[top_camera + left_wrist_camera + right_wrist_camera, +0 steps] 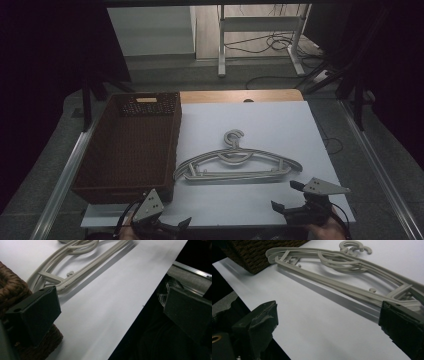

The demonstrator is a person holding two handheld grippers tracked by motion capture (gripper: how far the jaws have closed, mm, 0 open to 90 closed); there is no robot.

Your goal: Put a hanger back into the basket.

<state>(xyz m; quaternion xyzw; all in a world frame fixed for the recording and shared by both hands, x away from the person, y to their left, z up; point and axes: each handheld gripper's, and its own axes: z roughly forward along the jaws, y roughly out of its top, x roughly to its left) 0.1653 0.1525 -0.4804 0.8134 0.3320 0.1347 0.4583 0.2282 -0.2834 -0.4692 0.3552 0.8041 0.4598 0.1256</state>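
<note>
Brown wicker basket [131, 147], left of frame: interior bare. Grey hangers [237, 162], centre, stacked on white board [300, 125]. Left gripper [172, 226] and right gripper [284, 197], bottom edge: jaws spread, holding nothing.

A dim room: grey floor [165, 75], a white metal stand [260, 30] with loose cables [272, 45] behind the table.

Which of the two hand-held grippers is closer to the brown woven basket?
The left. The left gripper sits just below the basket's near right corner, almost beside it. The right gripper is across the white sheet, beyond the hangers' right end.
</note>
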